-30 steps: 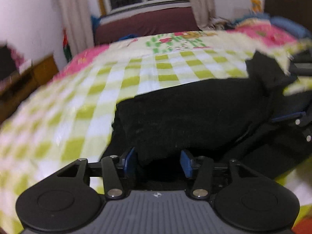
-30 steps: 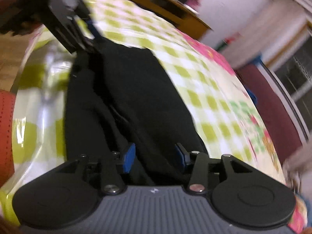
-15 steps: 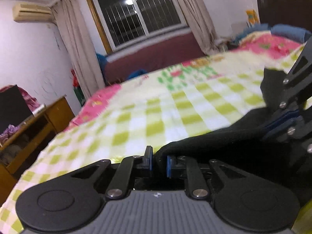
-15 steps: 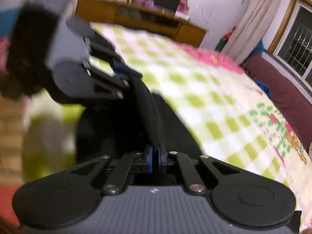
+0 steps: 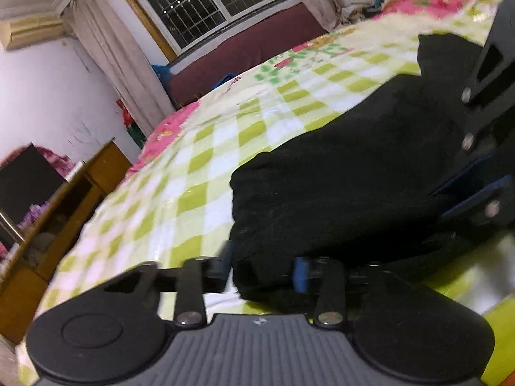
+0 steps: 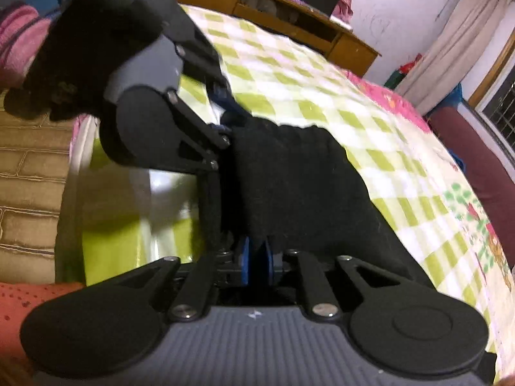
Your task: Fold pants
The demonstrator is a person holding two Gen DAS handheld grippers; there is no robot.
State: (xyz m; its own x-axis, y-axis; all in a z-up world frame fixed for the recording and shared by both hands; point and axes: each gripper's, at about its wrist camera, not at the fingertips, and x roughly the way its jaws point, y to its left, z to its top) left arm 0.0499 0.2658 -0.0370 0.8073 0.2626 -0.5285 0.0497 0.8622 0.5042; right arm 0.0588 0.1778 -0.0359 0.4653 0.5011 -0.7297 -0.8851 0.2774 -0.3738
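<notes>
Left wrist view: released left gripper [image 5: 262, 268] fingers have just been opening, straddling the folded black fabric pants [image 5: 338, 177], which stretch rightward toward the right gripper [image 5: 470, 193].

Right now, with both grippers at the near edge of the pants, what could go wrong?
1. The left gripper, whose jaws have just been opening, stands open around the folded pants; lifting now would likely leave that corner behind.
2. The right gripper, also just opening, has only a narrow gap with cloth hanging in it; pulling back may drag the fold open.
3. The pants sit near the bed edge and could slide off.
</notes>
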